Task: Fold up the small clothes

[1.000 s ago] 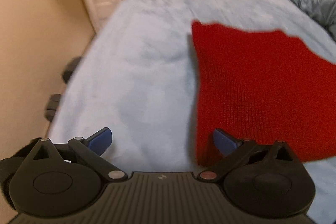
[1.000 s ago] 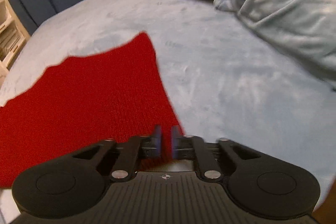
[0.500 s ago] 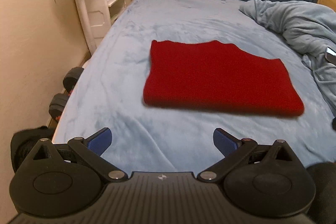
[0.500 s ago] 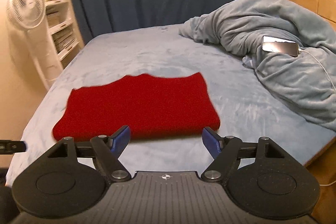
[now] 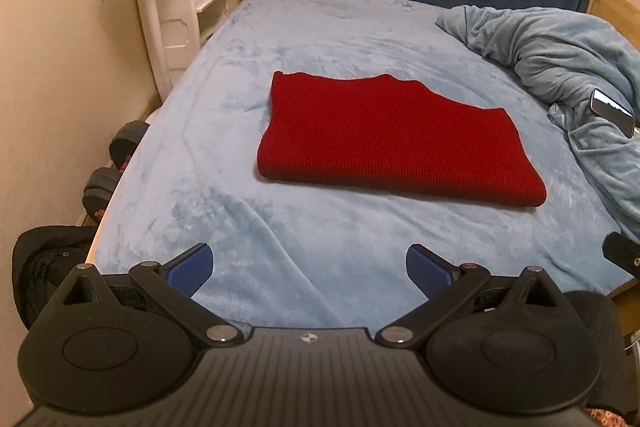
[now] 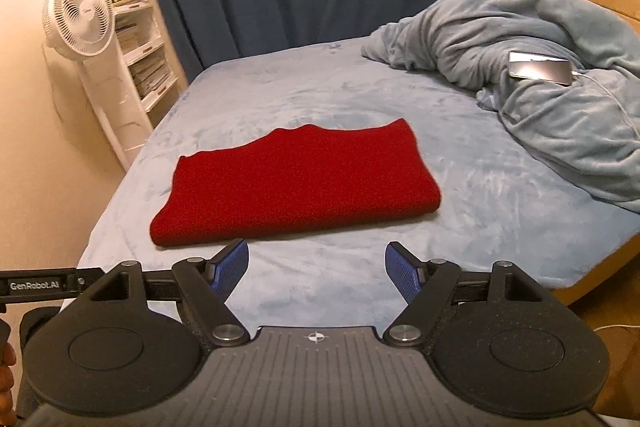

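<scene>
On the bed (image 5: 328, 259) ahead of me, the folded red knit sweater (image 5: 392, 143) lies flat on the pale blue cover, well clear of both tools; my left hand-held gripper (image 5: 310, 269) hangs released, blue pads spread with nothing between them. My right hand-held gripper (image 6: 316, 269) is likewise released and empty; a phone (image 6: 540, 67) rests on the rumpled blanket (image 6: 560, 99).
</scene>
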The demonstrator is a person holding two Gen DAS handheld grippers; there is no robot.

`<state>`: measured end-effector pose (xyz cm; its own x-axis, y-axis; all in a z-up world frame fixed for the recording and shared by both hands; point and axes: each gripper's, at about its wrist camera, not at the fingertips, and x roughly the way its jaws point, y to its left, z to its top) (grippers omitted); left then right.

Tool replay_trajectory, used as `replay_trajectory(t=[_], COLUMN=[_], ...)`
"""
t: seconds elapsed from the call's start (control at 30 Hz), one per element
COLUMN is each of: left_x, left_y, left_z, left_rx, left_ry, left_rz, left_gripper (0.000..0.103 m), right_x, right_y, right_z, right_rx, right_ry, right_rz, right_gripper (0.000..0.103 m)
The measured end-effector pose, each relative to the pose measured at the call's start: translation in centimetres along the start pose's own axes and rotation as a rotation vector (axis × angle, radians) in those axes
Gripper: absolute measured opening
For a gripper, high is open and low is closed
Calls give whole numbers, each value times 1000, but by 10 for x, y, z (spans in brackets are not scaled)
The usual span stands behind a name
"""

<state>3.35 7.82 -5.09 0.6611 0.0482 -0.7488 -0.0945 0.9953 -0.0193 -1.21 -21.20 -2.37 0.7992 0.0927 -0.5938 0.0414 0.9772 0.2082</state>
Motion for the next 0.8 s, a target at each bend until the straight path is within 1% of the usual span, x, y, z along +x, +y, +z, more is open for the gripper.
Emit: replay_trajectory(t=[0.17, 0.23, 0.33, 0.57, 0.8], left_x=[2, 3, 5, 15, 24], left_y=[1, 2, 3, 2, 0], left_z=[1, 2, 2, 0, 1], left_rx=[-2, -2, -1, 7, 12], left_ry=[12, 13, 15, 50, 68], left_rz=[5, 10, 19, 36, 39], left_gripper=[103, 103, 103, 103, 103], right_x=[1, 6, 9, 18, 25], right_y=[-7, -8, -6, -8, -10], right_z=[-1, -1, -3, -4, -3], right_rx=[31, 48, 42, 64, 67], right_ry=[6, 24, 29, 56, 75], right_rz=[-4, 0, 6, 5, -1], right_gripper=[77, 77, 77, 77, 77])
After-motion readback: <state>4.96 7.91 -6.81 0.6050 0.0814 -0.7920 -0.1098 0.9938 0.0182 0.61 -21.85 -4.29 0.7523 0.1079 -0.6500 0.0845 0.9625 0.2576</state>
